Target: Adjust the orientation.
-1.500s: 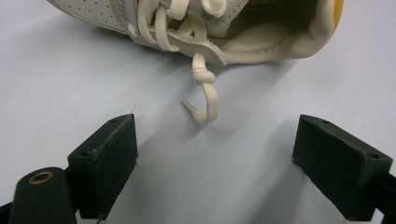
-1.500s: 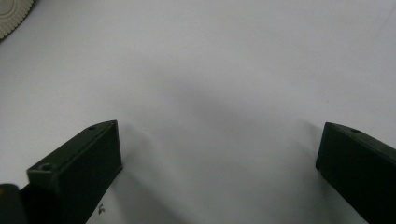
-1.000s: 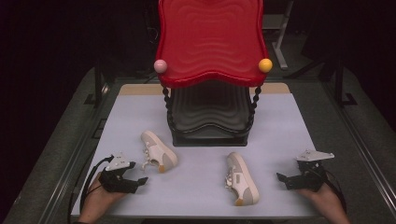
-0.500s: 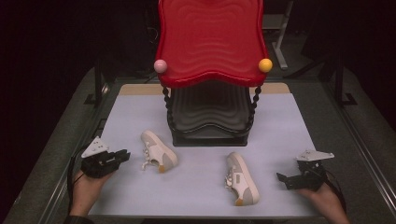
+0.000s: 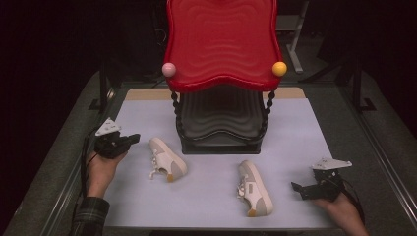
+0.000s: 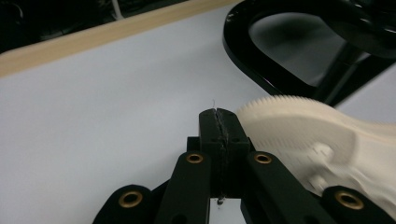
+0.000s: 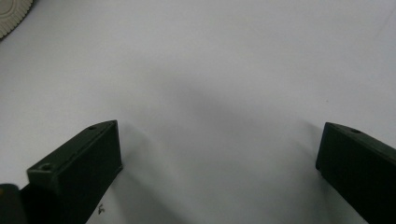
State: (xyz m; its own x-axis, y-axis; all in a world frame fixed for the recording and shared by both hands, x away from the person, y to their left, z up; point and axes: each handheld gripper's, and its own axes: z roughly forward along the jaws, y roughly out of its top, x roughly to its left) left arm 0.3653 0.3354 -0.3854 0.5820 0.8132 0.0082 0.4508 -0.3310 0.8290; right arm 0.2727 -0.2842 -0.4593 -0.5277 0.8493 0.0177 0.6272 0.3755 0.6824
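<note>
High view: we see both shoes on the tabletop (image 5: 305, 128), none lifted — left shoe (image 5: 167, 159) mid-left, right shoe (image 5: 254, 188) lower centre. Left tongs (image 5: 132, 139) pressed together; right tongs (image 5: 296, 188) spread.

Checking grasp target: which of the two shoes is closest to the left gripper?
The shoe on the left, angled beside the black rack base. It lies just off the left gripper, whose jaws are shut. The other shoe lies nearer the right gripper.

high view overhead, tool views skim mat (image 5: 216, 196)
</note>
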